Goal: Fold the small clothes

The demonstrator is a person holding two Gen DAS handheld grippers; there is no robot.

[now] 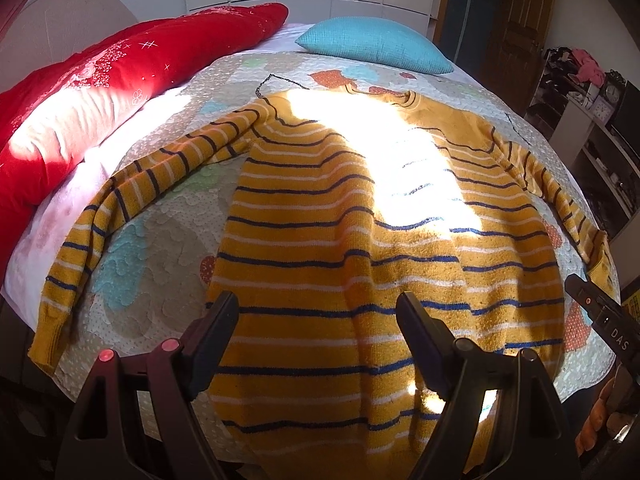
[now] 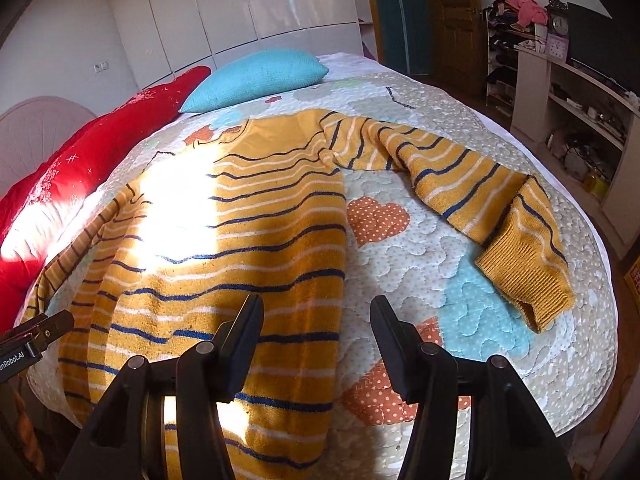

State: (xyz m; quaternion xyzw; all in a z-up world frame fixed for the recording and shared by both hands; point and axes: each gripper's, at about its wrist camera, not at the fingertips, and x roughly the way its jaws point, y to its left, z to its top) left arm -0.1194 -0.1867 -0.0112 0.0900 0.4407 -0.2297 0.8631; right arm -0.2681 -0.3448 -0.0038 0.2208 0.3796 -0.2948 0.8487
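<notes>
Currently a mustard-yellow knitted sweater with navy and white stripes (image 1: 360, 248) is lying flat across the centre of both frames on a pastel quilted bedspread (image 2: 420, 248), sleeves spread. Both the left gripper (image 1: 316, 316) and right gripper (image 2: 316, 320) are hovering wide open over its hem, gripping nothing. Risk: pinching the quilt along with the knit, dragging both and wrinkling the fold.

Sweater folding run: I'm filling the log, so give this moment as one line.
sweater: flat on quilt, unfolded, sleeves spread | left gripper: open, over hem | right gripper: open, at sweater's right edge | holding: nothing
</notes>
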